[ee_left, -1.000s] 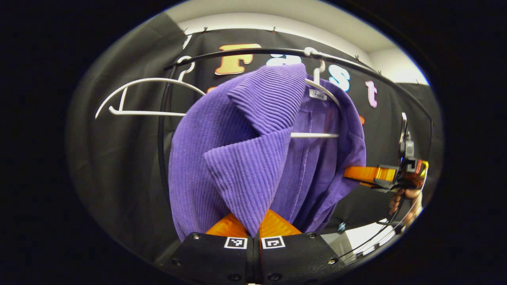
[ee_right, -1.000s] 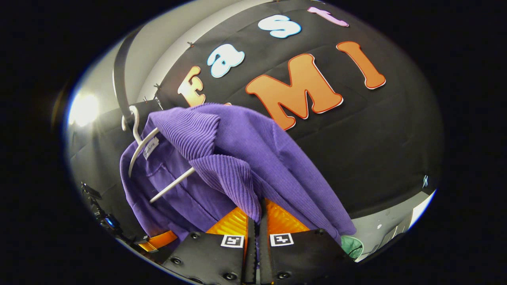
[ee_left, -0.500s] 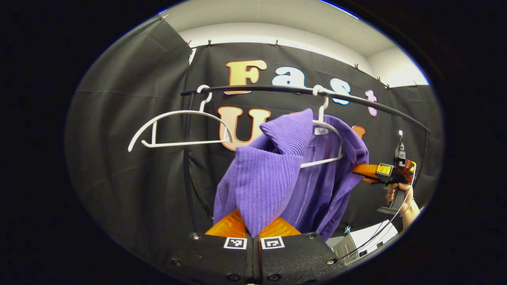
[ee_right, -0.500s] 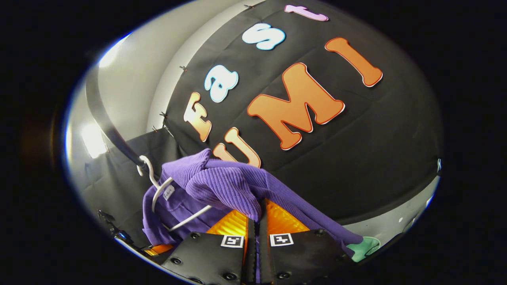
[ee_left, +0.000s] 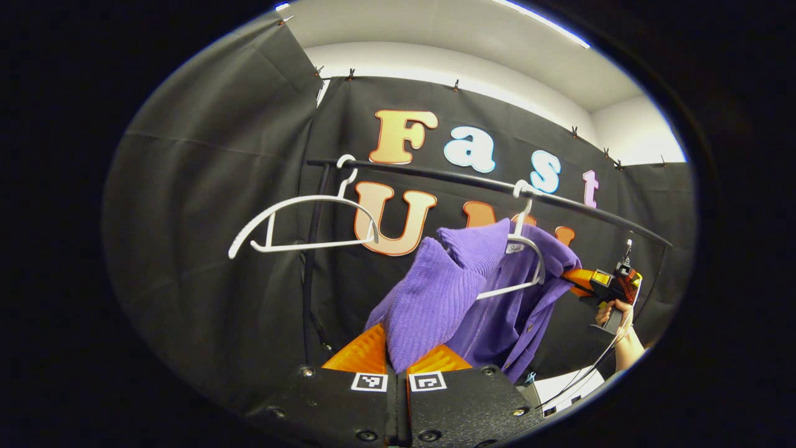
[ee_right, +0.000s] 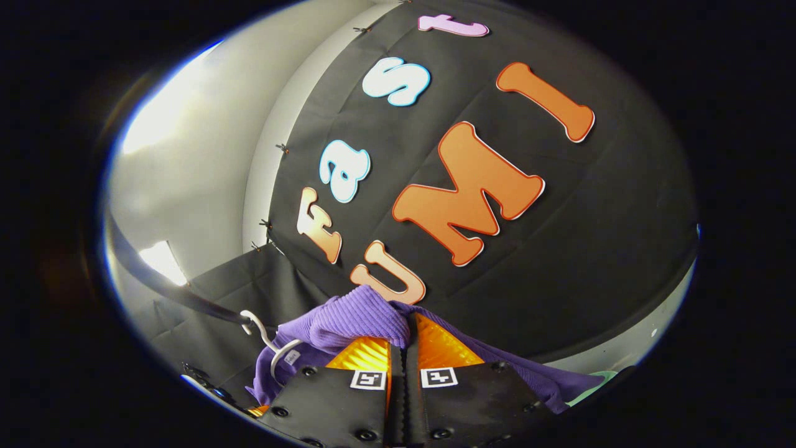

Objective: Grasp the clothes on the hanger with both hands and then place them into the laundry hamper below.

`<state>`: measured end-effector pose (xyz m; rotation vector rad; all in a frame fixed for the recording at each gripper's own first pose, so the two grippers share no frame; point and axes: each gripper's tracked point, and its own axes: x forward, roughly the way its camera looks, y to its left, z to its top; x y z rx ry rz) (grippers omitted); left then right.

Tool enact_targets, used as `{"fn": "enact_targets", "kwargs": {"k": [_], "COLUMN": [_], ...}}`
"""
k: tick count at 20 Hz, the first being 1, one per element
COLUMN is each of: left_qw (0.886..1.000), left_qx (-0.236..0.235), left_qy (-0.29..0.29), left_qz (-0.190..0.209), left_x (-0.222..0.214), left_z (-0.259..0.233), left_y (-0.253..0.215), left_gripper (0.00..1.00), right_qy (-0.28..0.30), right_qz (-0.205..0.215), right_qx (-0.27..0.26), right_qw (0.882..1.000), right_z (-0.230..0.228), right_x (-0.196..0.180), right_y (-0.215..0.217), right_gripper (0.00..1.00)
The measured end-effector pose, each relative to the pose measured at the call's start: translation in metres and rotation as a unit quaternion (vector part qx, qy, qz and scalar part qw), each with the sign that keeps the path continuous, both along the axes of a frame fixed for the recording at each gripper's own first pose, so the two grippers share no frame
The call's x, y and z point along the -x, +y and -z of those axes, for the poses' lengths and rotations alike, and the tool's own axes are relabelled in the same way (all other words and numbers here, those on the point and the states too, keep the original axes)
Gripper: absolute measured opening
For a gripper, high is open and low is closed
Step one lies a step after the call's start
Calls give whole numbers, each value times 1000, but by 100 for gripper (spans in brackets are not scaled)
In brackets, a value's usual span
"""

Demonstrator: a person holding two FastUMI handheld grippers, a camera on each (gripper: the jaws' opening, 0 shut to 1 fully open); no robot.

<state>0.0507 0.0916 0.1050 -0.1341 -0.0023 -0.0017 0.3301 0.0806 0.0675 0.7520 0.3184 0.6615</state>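
Note:
A purple ribbed cardigan (ee_left: 435, 298) hangs partly off a white hanger (ee_left: 525, 249) on a black rail (ee_left: 472, 180). My left gripper (ee_left: 398, 354) is shut on the near collar flap, which is stretched away from the hanger. Farther right in the left gripper view, the right gripper (ee_left: 581, 280) pinches the garment's far shoulder, with a hand (ee_left: 612, 311) holding it. In the right gripper view the right gripper (ee_right: 401, 336) is shut on bunched purple fabric (ee_right: 354, 320); the hanger's hook (ee_right: 261, 326) sits on the rail (ee_right: 180, 295) at lower left.
An empty white hanger (ee_left: 305, 218) hangs on the rail to the left, beside the rack's black upright post (ee_left: 309, 274). Black cloth walls enclose the back and left. A pale green object (ee_right: 591, 381) peeks in at the lower right of the right gripper view.
Both grippers have pulled back and down from the rail with the cardigan held. The garment looks smaller and has slid partway off the hanger. The right gripper's view has tilted upward.

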Motion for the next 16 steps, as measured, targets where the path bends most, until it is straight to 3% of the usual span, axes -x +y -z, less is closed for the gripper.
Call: {"fn": "enact_targets", "kwargs": {"k": [1,2,7,16], "left_qw": [1000,1000,998,995], "left_qx": [2,5,-11,-16], "left_qy": [-9,-17,-53,-96], "left_qz": [-3,-4,-12,4], "left_x": [-1,-1,-6,-44], "left_z": [-8,-16,-55,-110], "left_y": [6,10,31,59], "left_gripper": [0,0,0,0], "right_qy": [-4,-6,-9,-6], "right_qz": [2,3,3,12], "right_qx": [-1,-3,-23,2], "right_qw": [1000,1000,1000,1000], "right_z": [-6,-12,-42,-50], "right_x": [-4,-6,-14,-37], "right_y": [-1,-2,-2,0], "right_gripper": [0,7,7,7]}}
